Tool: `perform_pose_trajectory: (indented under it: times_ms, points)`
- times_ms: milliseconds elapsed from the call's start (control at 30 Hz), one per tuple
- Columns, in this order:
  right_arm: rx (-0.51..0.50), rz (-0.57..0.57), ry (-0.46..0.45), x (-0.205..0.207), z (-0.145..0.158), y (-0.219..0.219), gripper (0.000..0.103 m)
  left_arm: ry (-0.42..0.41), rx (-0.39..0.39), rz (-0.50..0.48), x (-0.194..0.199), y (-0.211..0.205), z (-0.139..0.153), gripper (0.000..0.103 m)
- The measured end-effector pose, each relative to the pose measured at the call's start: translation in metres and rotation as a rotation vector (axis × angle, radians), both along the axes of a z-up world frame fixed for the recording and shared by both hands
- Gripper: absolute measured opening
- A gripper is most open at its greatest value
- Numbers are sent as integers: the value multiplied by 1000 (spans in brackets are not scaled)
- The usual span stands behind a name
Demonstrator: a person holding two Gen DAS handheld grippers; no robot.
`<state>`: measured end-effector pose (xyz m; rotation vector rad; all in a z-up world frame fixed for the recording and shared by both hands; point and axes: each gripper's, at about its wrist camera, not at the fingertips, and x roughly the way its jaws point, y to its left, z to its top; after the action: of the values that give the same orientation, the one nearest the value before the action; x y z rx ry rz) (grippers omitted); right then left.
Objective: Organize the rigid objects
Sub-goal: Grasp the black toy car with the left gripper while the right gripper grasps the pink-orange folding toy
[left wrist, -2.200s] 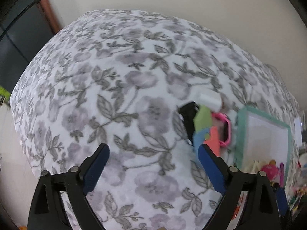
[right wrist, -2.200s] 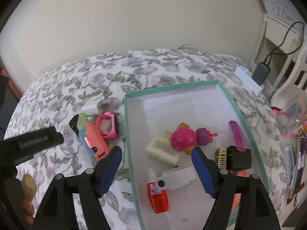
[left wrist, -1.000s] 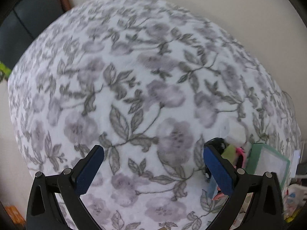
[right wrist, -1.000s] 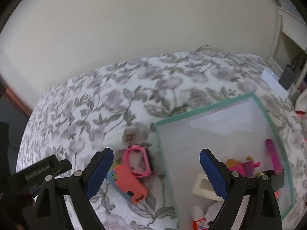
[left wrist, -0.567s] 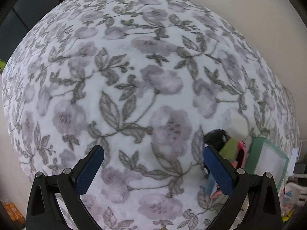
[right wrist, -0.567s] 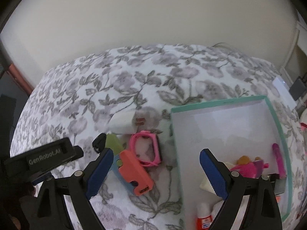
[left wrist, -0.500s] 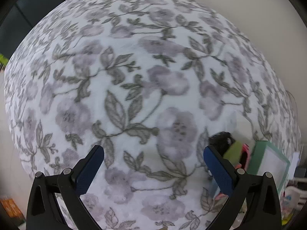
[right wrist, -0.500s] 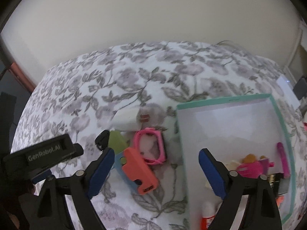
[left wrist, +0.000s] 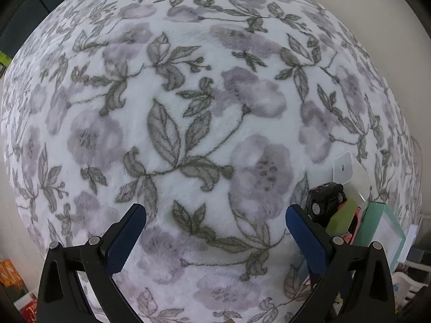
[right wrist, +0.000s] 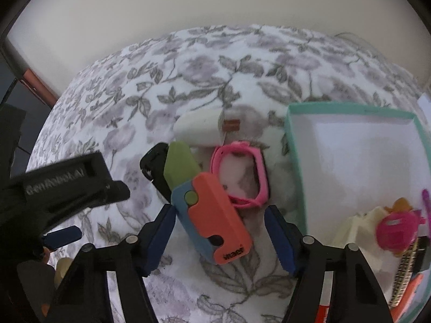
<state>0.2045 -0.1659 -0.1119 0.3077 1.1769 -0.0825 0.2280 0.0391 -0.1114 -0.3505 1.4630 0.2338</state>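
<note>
An orange, blue and green toy knife (right wrist: 215, 210) lies on the floral blanket between the fingers of my right gripper (right wrist: 219, 215). Its jaws are closing, with a gap still showing on the right side. Touching the toy are a pink square frame (right wrist: 237, 177), a black toy car (right wrist: 153, 167) and a white case (right wrist: 199, 129). My left gripper (left wrist: 214, 211) hangs open above bare blanket with nothing between its fingers. The black toy car (left wrist: 326, 202) and white case (left wrist: 350, 177) lie just right of it.
A teal-rimmed white box (right wrist: 293, 161) stands right of the pile, holding a pink toy (right wrist: 396, 228), a cream piece (right wrist: 358, 231) and several small items. The left gripper's black body (right wrist: 67, 180) sits close on the left. The wall runs behind the bed.
My right gripper has dropped toward the toy pile and its jaws have narrowed around the orange toy knife. The left gripper has sunk closer to the blanket, still open.
</note>
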Motion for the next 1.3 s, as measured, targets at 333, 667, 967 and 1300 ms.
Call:
perform_pose_trajectory:
  times_ms: [333,667,967,1300]
  points:
    - [-18,34,1,-1,-3,3,50,3,-49,-11,-1,1,-5,103]
    - [11,-4,12,-4,-1,-11,46,-35,-93,-48,7,-27,1,103]
    - [30,-32,7,-4,7,-21,46,-73,-168,-84,16,-58,-2,103]
    - [62,-90,-26,-13,20,-41,46,-115,-199,-144,27,-103,-9,103]
